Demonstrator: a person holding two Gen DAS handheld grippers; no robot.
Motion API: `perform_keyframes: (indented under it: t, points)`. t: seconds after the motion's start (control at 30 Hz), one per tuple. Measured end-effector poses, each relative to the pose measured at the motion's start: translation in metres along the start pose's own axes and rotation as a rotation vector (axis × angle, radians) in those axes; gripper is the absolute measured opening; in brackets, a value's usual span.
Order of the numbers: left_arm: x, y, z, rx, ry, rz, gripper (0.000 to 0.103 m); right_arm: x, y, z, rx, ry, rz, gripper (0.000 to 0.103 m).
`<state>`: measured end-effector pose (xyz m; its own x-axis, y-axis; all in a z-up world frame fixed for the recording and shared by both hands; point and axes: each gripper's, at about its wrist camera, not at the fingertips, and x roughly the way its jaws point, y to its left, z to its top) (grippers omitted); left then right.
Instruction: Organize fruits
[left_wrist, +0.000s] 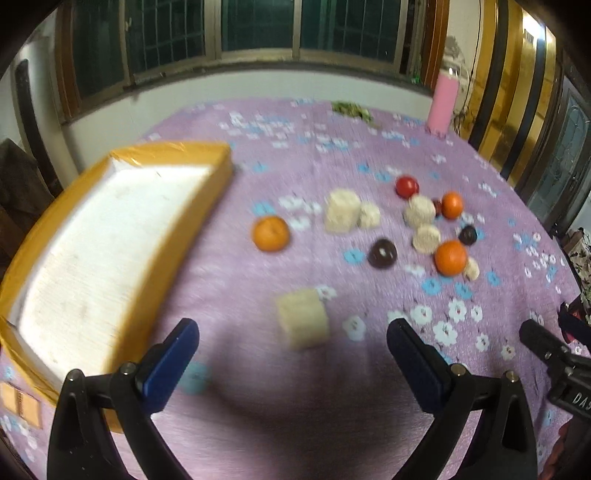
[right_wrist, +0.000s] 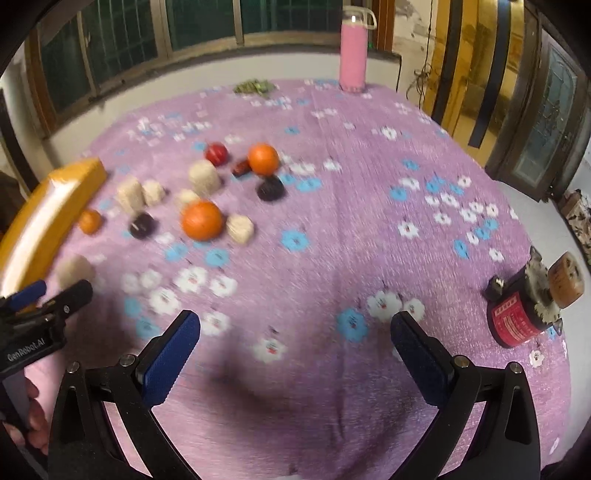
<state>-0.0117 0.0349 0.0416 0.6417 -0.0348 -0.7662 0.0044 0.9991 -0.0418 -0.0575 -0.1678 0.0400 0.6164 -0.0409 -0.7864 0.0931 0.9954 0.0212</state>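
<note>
Both grippers' jaws apart, left gripper (left_wrist: 293, 334), right gripper (right_wrist: 295, 325), oranges (left_wrist: 450, 257) on tablecloth (right_wrist: 332, 184)

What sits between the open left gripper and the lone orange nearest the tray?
In the left wrist view, one pale cream block lies on the cloth just ahead of the left gripper, between it and the orange. Otherwise that stretch is bare tablecloth.

"GenRobot.AI" marks the left hand-held gripper (right_wrist: 26, 306).

The right tool (right_wrist: 295, 350), fingers spread empty, hangs above the floral cloth (right_wrist: 332, 155), fruits (right_wrist: 202, 220) scattered ahead-left.
</note>
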Motion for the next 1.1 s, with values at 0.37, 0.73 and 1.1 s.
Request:
perform_keyframes:
  t: [0.37, 0.73, 1.1]
  points:
    - [-0.045, 0.035, 0.016, -0.007, -0.149, 0.021, 0.103, -0.045, 0.022, 0.011, -0.029, -0.139, 0.019, 0.103]
    - [-0.048, 0.041, 0.012, -0.004, -0.158, 0.022, 0.103, -0.058, 0.024, 0.009, -0.052, -0.166, 0.021, 0.103]
    - [-0.053, 0.034, 0.012, -0.001, -0.159, -0.002, 0.103, -0.066, 0.026, 0.004, -0.091, -0.187, 0.002, 0.103]
